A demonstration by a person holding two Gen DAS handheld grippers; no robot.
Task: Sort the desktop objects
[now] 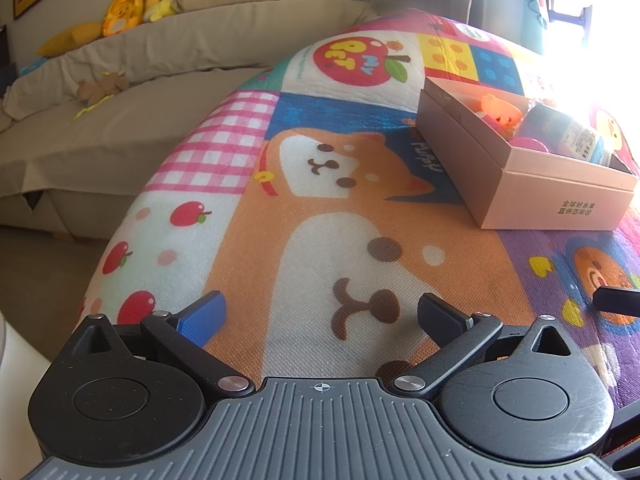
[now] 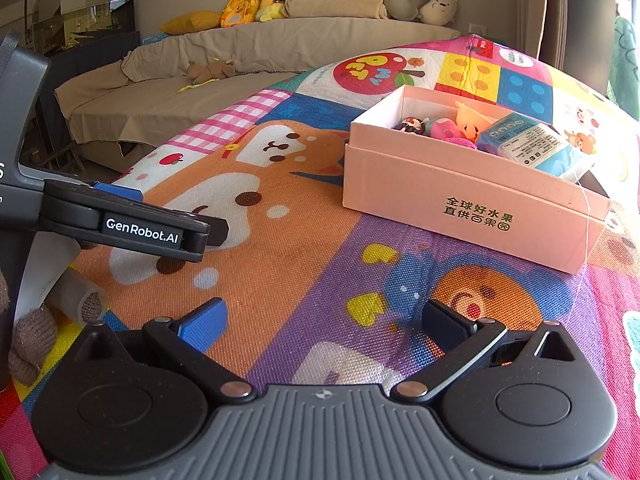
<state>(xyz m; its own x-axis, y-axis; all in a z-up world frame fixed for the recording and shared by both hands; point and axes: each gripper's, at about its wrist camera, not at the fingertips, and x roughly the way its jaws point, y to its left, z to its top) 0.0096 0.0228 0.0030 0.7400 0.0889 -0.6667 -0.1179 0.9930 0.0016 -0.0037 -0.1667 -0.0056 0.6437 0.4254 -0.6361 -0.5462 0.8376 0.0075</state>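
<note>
On the cartoon mat [image 2: 280,264] | pink box [image 2: 472,200] lies lengthwise left-to-right, open top up, holding toys [image 2: 444,128] and tissue pack [image 2: 528,144] | left gripper [image 1: 320,316] and right gripper [image 2: 322,322] near box, fingers apart, empty

Each gripper is made of black plastic with a grey ribbed base plate carrying a small crosshair mark. The left gripper [image 1: 320,316] and the right gripper [image 2: 322,322] both have one blue finger pad, one black pad, silver pivot screws, and round black discs. A white "GenRobot.AI" label sits on the left one's side.
</note>
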